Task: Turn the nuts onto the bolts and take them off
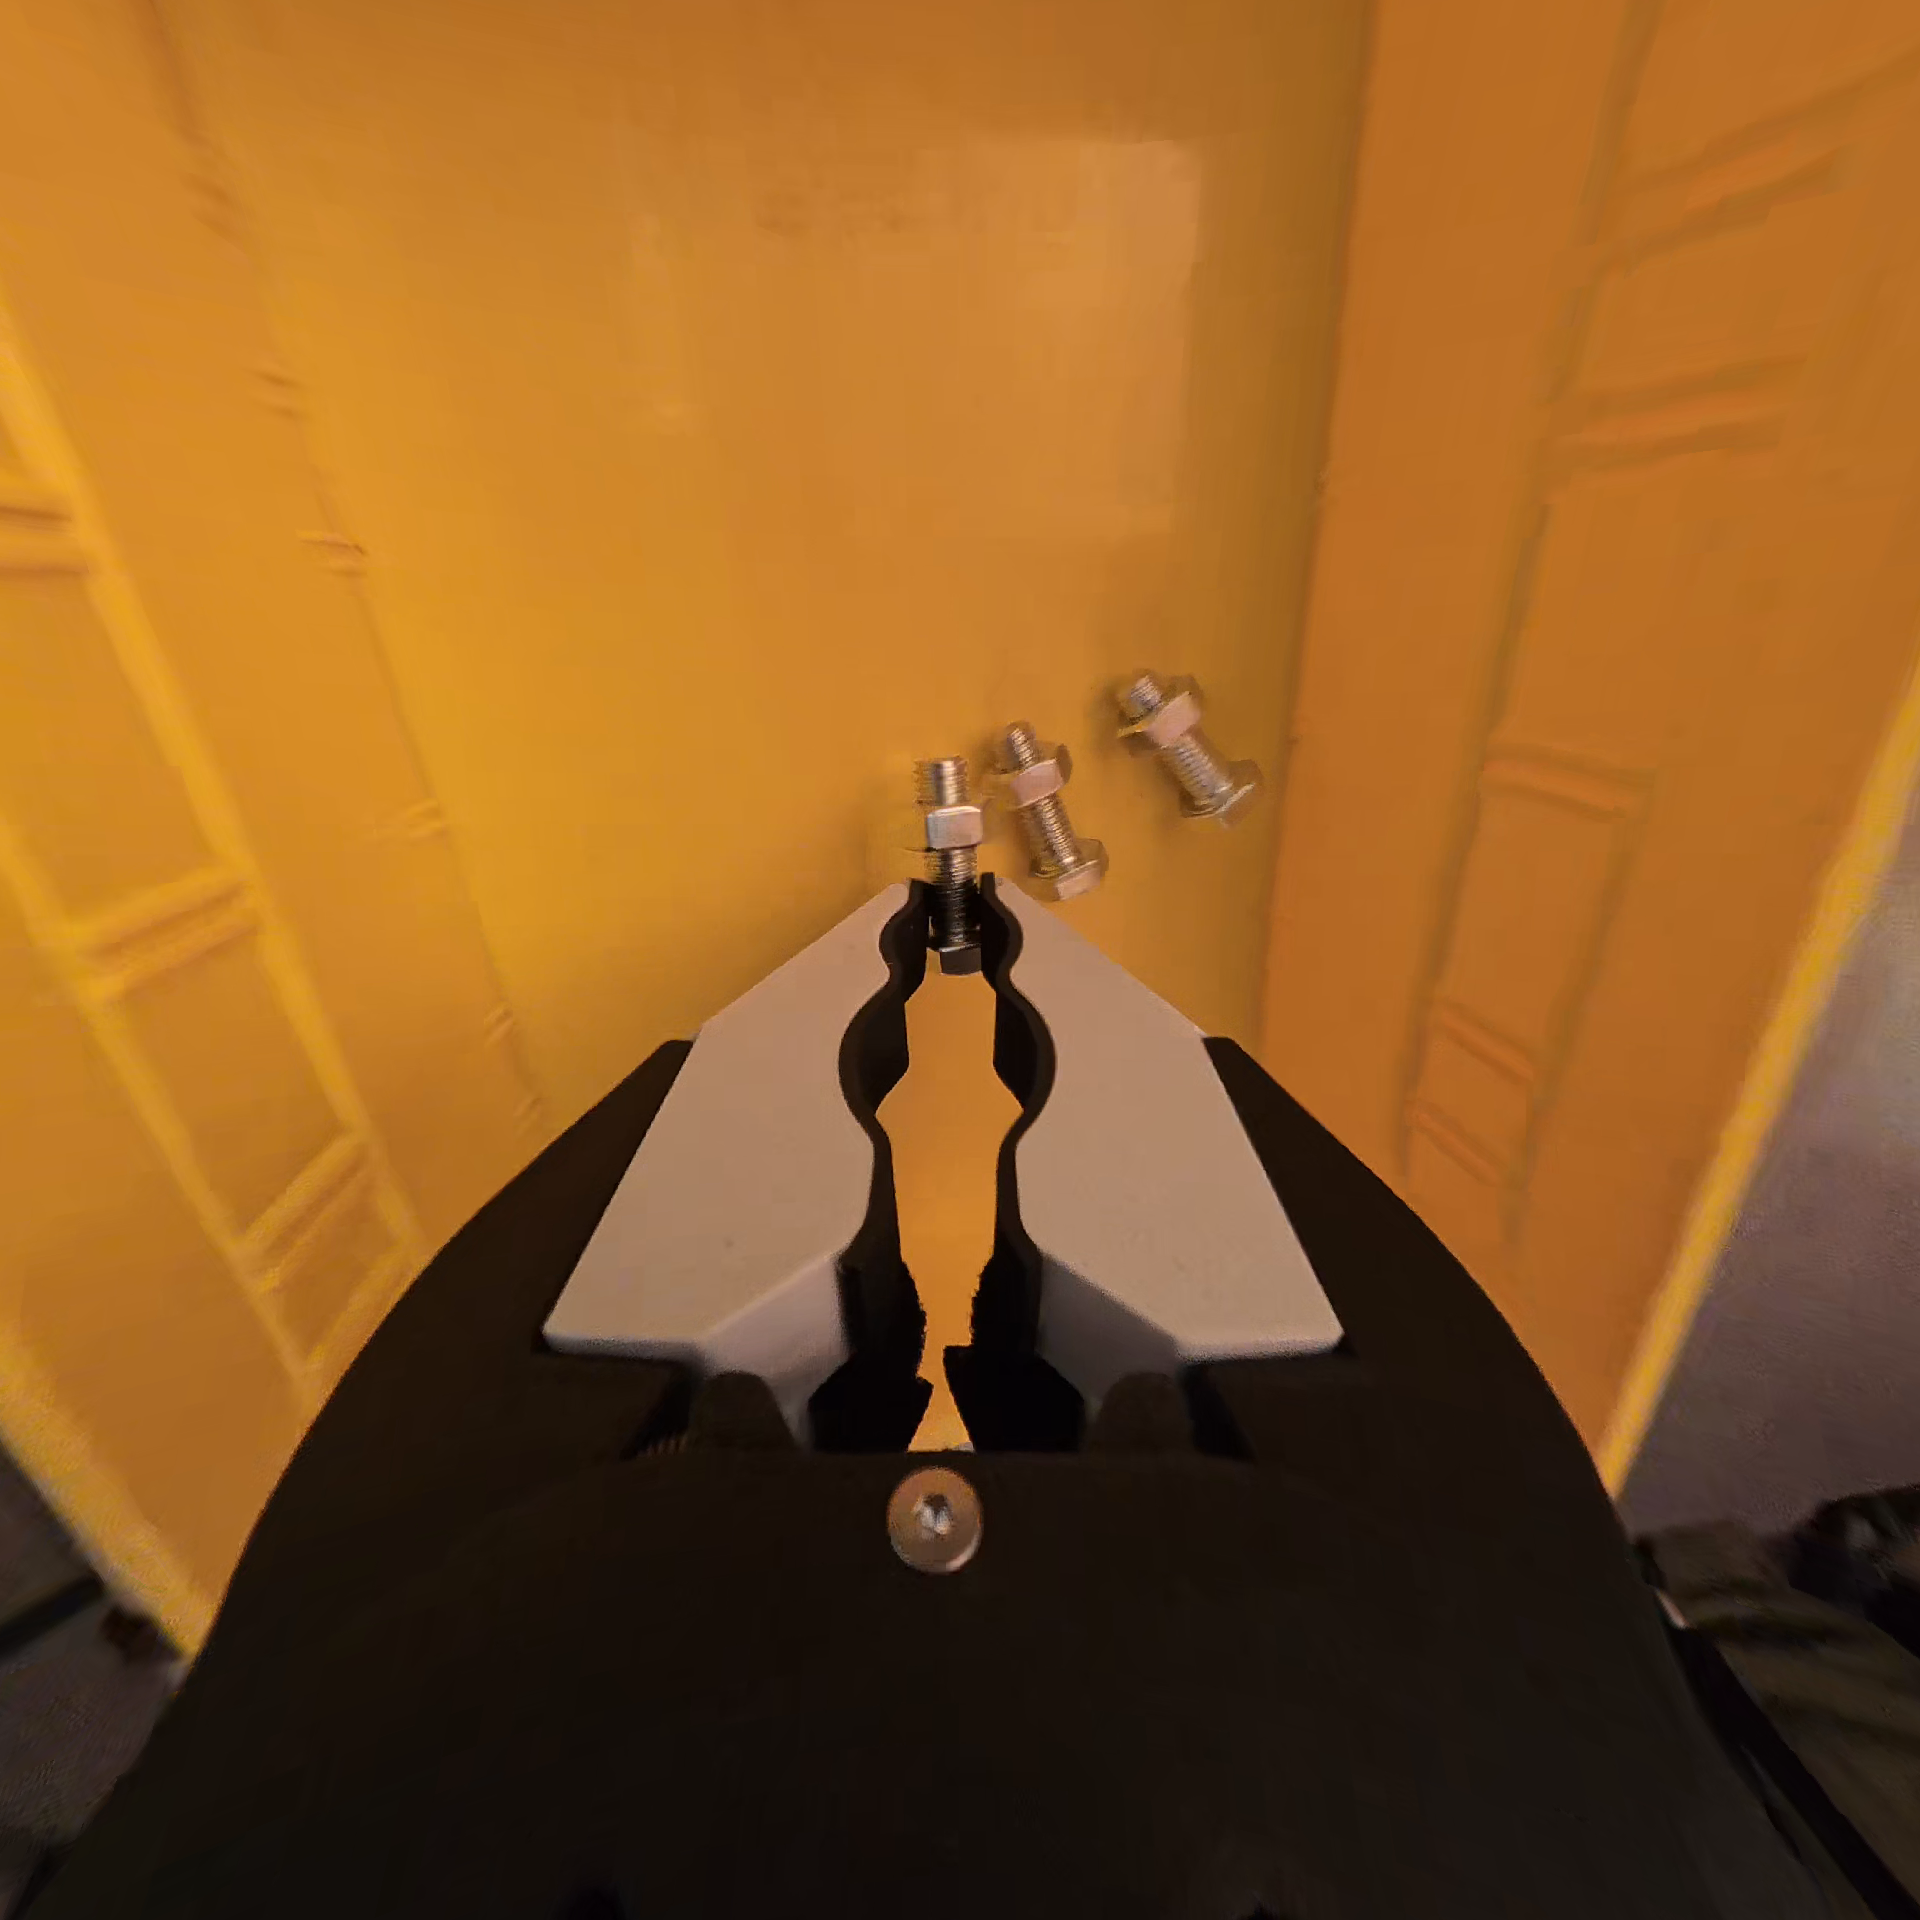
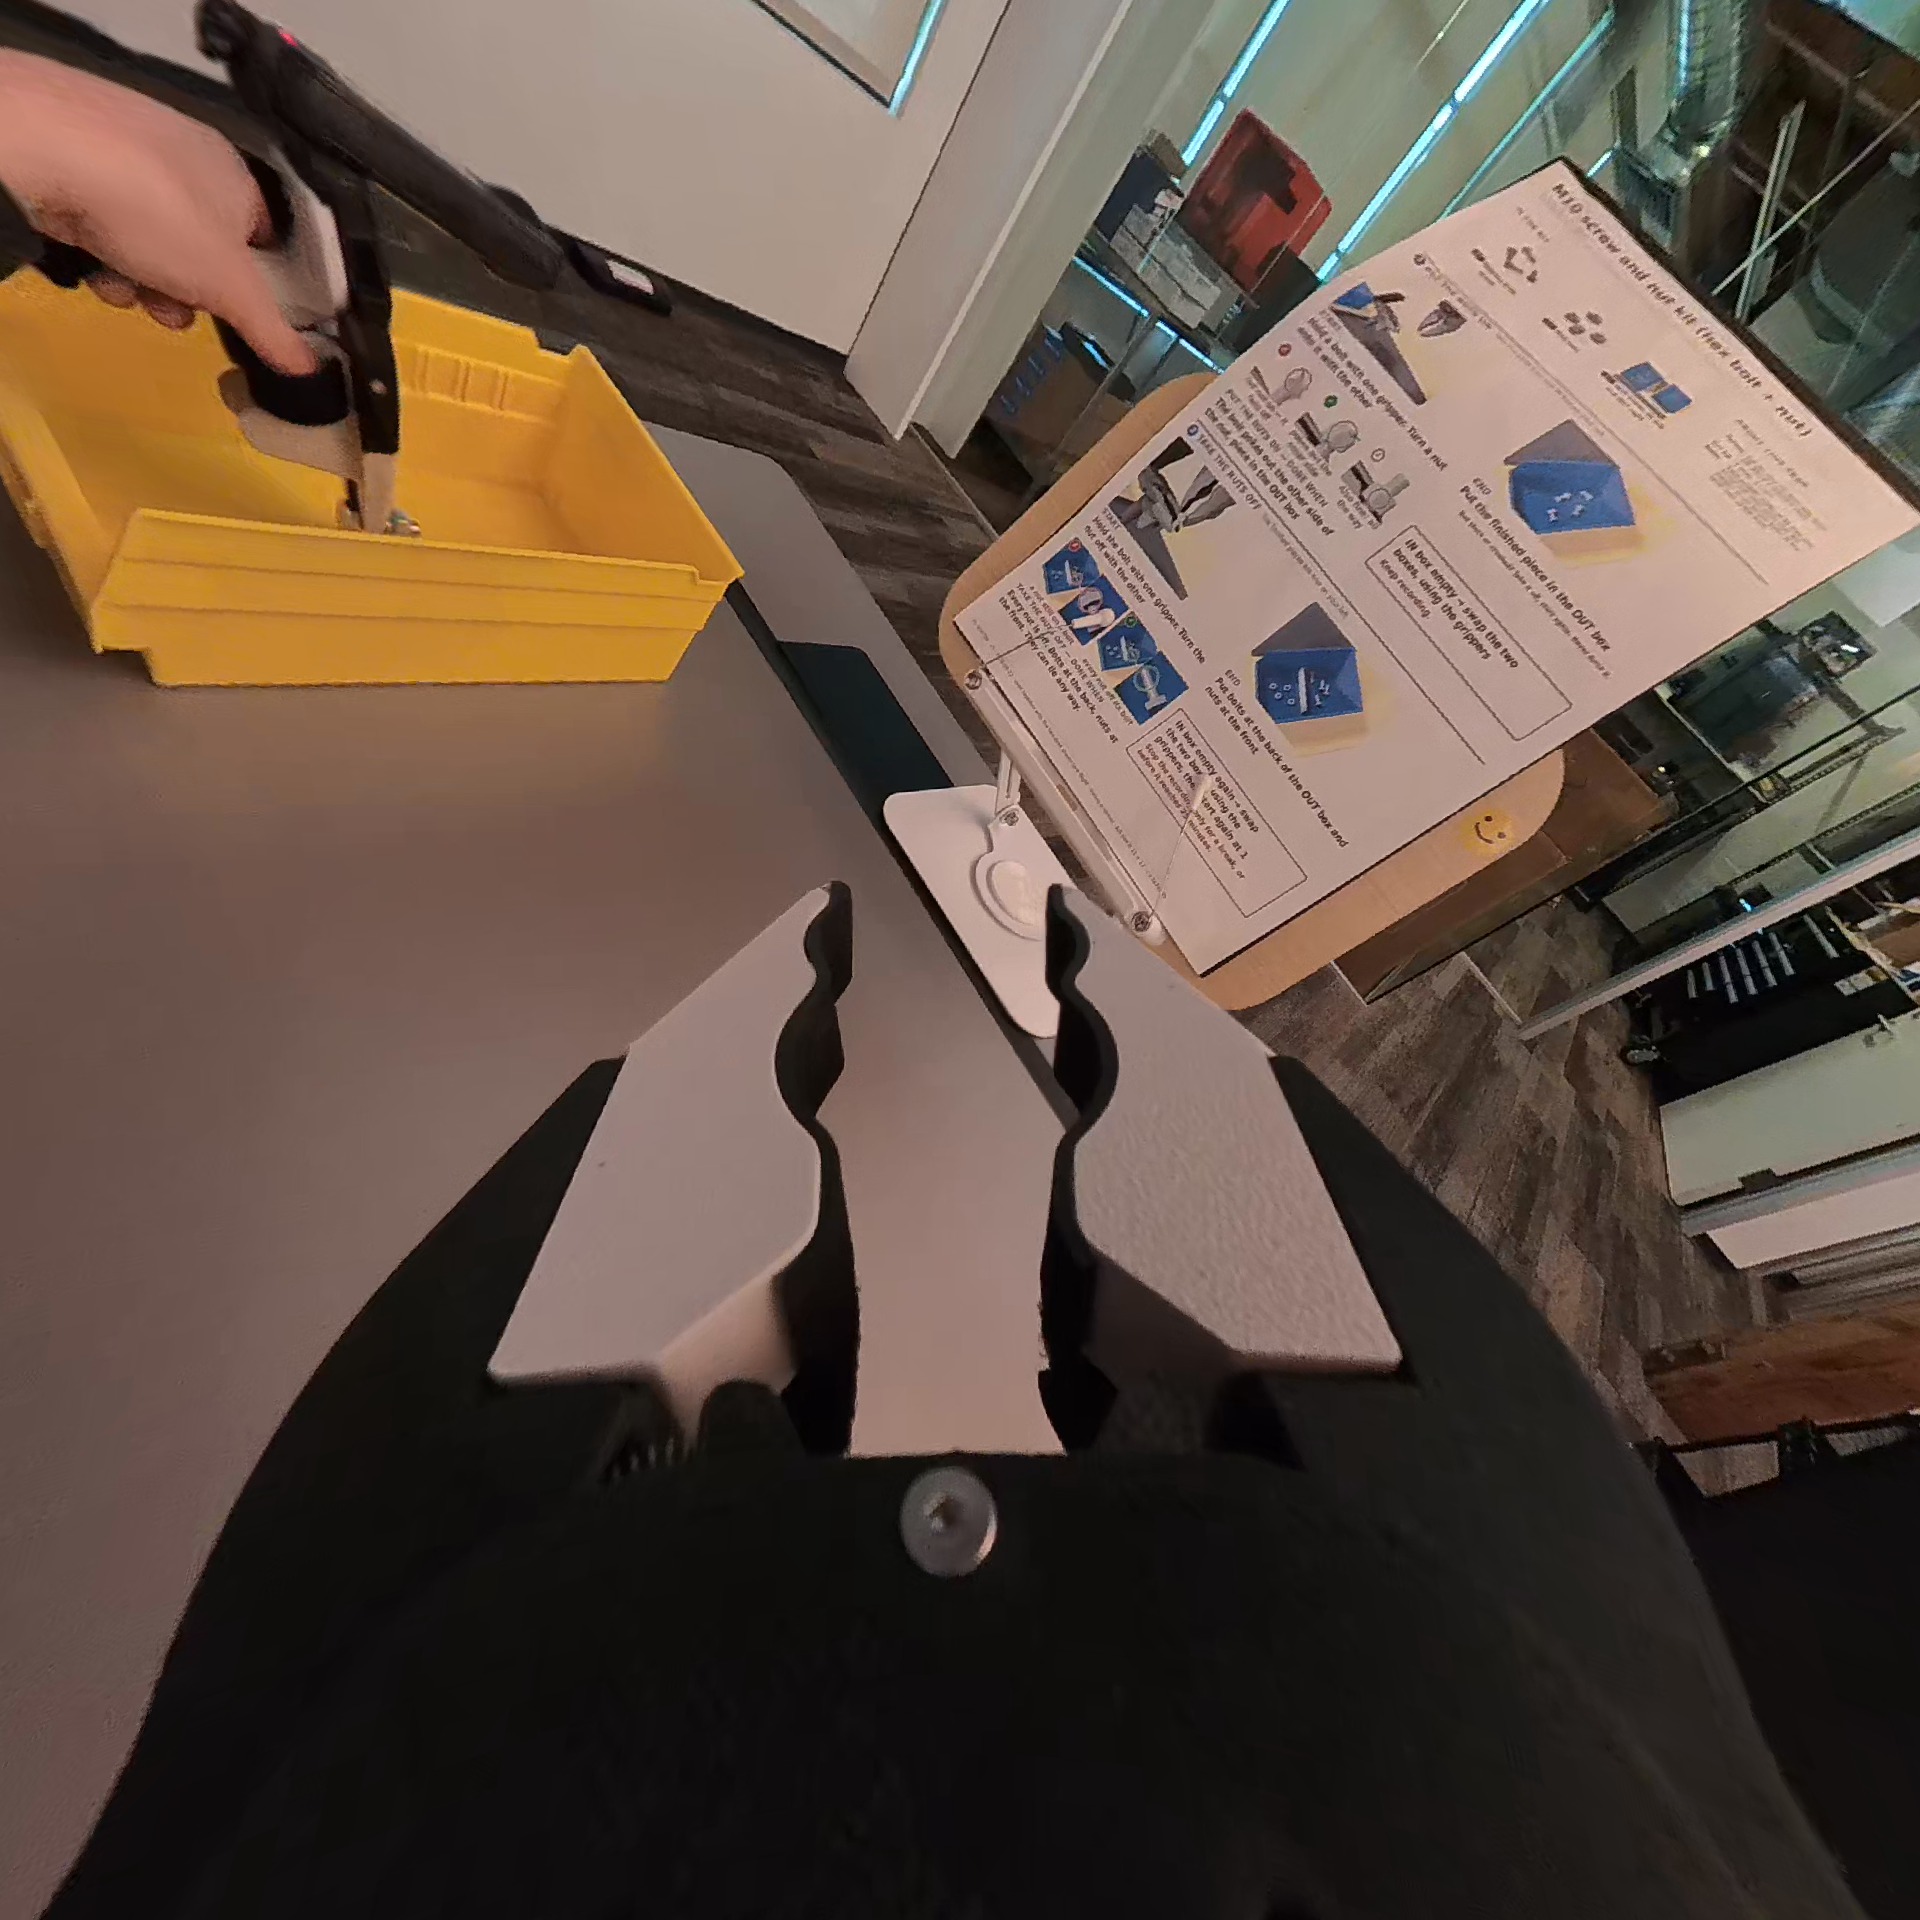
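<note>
The right gripper (image 2: 945,925) fills the near foreground of its own view, black body and pale fingers, jaws spread apart with nothing between them, hovering above the grey table (image 2: 312,987) near its right edge. Past that edge stands an instruction sheet (image 2: 1403,582) on a tilted board, its white stand foot (image 2: 966,852) sitting at the table edge just beyond the fingertips. Toward the far left of the table sits the yellow bin (image 2: 416,603), open-topped, with ribbed walls.

A hand (image 2: 135,218) holds the left gripper (image 2: 376,499) from above, pointing it steeply down into the bin, fingertips close to the floor near the front wall.

In the left wrist view, the left gripper (image 1: 951,904) is clenched on a bolt (image 1: 948,862), pinching the threaded shank just above the head; a nut (image 1: 951,828) sits partway up the thread beyond the fingertips. Two more bolts lie on the bin floor (image 1: 727,468) to the right, each with a nut threaded on: the nearer bolt (image 1: 1044,810) just beside the held one, the farther bolt (image 1: 1190,748) close to the bin's right wall.
</note>
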Available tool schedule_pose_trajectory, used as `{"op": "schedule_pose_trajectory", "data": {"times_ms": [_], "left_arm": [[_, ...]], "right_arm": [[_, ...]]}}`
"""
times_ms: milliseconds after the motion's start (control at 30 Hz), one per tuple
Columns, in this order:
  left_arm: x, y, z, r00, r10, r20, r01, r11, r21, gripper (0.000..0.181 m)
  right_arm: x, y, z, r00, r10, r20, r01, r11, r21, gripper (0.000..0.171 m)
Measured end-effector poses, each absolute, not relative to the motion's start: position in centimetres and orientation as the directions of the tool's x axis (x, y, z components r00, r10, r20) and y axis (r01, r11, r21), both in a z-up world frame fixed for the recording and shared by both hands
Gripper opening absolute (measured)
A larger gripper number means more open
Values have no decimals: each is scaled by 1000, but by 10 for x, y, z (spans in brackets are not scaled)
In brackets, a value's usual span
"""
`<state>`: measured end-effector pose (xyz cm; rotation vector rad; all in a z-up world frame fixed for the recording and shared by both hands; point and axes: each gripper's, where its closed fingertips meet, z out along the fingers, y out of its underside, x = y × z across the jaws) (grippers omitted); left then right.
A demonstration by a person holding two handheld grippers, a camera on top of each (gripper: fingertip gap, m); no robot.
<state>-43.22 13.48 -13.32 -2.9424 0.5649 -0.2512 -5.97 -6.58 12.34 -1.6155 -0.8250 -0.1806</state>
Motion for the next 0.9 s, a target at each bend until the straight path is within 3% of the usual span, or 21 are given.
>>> {"op": "schedule_pose_trajectory", "data": {"times_ms": [67, 167, 267, 333, 433, 533, 633, 833, 900], "left_arm": [[-418, 141, -105, 898, -411, 156, -356, -888, -290, 7], [-358, 141, -39, 762, -593, 260, -373, -730, -573, 7], [-275, 108, 45, 462, -830, 313, -279, -471, -837, 7], [-227, 65, 89, 200, -934, 297, -185, -334, -924, 7], [-179, 1, 120, -125, -957, 262, -99, -250, -963, 7], [-154, -34, 126, -259, -929, 264, -78, -252, -965, 7], [-140, -47, 122, -288, -921, 264, -91, -248, -965, 7], [-131, -60, 114, -309, -918, 248, -130, -218, -967, 7], [-131, -62, 113, -311, -920, 239, -131, -208, -969, 7]], "right_arm": [[-61, -61, 129, 749, 389, 536, 568, 39, -822, 37], [-79, -57, 141, 770, 426, 475, 462, 141, -875, 36], [-107, -57, 150, 761, 558, 329, 249, 217, -944, 36], [-122, -57, 150, 715, 671, 197, 85, 196, -977, 36], [-131, -56, 149, 621, 783, 34, -102, 123, -987, 37], [-126, -54, 151, 546, 833, -92, -240, 50, -969, 38], [-124, -54, 151, 472, 865, -170, -311, -18, -950, 34], [-130, -48, 139, 419, 878, -233, -316, -99, -943, 28], [-133, -48, 135, 402, 886, -233, -303, -112, -946, 19]]}}
